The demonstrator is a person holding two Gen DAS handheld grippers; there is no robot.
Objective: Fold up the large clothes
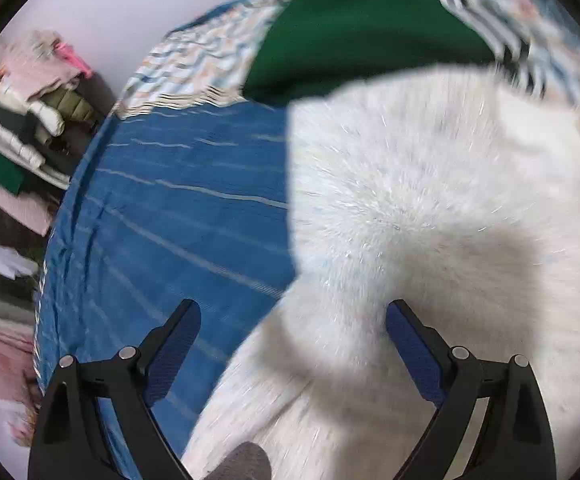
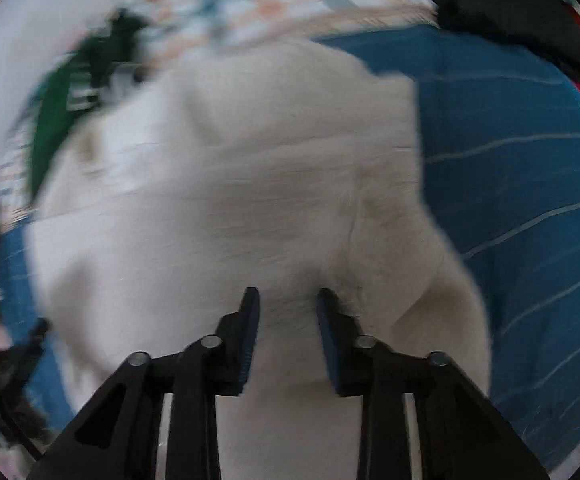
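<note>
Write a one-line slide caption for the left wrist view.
Left gripper, jaws wide open, over a fuzzy white garment on the blue striped bedsheet, green cloth beyond.

— Where does the fluffy garment (image 1: 430, 208) lie?
— On the bed sheet (image 1: 161, 216), spread under both grippers.
— And behind it?
— Another garment (image 1: 354, 36) on a patterned blanket (image 1: 193, 60), at the bed's far end.
— Left of the bed?
— A pile of clothes (image 1: 29, 120), beside the wall (image 1: 101, 4).
</note>
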